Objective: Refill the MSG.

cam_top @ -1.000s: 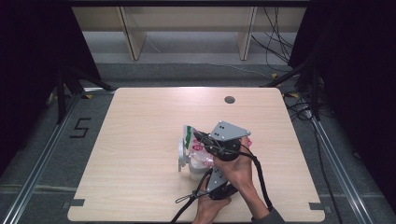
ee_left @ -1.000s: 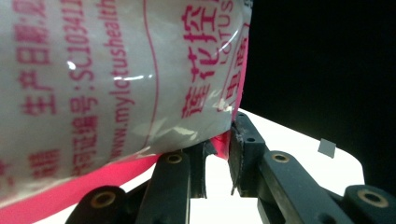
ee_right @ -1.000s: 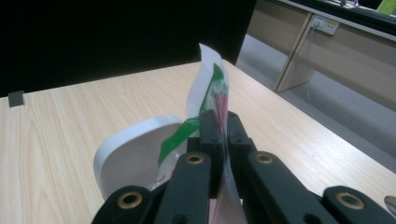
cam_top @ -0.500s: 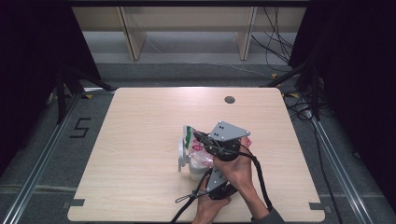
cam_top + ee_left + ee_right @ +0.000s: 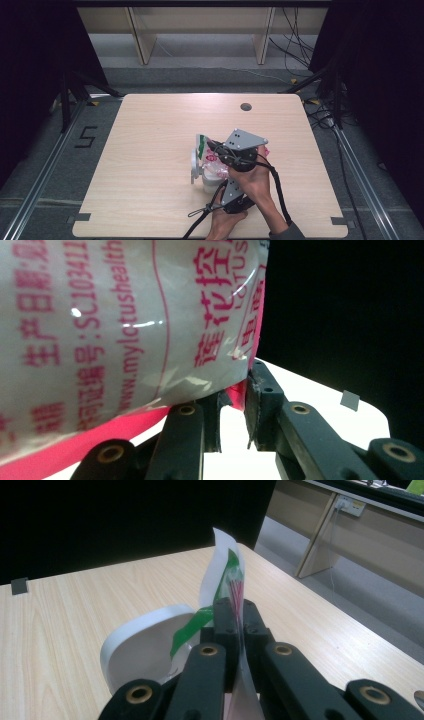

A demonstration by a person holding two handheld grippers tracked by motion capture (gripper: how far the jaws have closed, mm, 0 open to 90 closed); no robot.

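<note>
Your right gripper [image 5: 239,625] has its fingers [image 5: 226,625] pinched flat on the thin edge of a plastic packet [image 5: 226,575]; the film stands upright out of the fingertips, white with a green stripe and some pink print. Just left of those fingers and a little beyond them sits a white round lid [image 5: 145,647], tilted up on its edge on the tabletop [image 5: 75,605].

Your left gripper [image 5: 232,402] has its fingers [image 5: 260,390] set narrow, with the pink bottom seam of the packet [image 5: 125,325] between them; whether the pads actually press on it can't be made out. The packet's clear face with red print bulges up and to the left of the fingertips, very close to the lens.

From the high view, both your hands are stacked near the tabletop's [image 5: 150,150] front edge, right gripper [image 5: 220,152] ahead with its grey plate on top, left gripper [image 5: 227,192] behind and under it. The packet [image 5: 204,147] lies just past the right fingertips, touching a white tub [image 5: 210,181] that sits beside the lid [image 5: 194,166]
</note>
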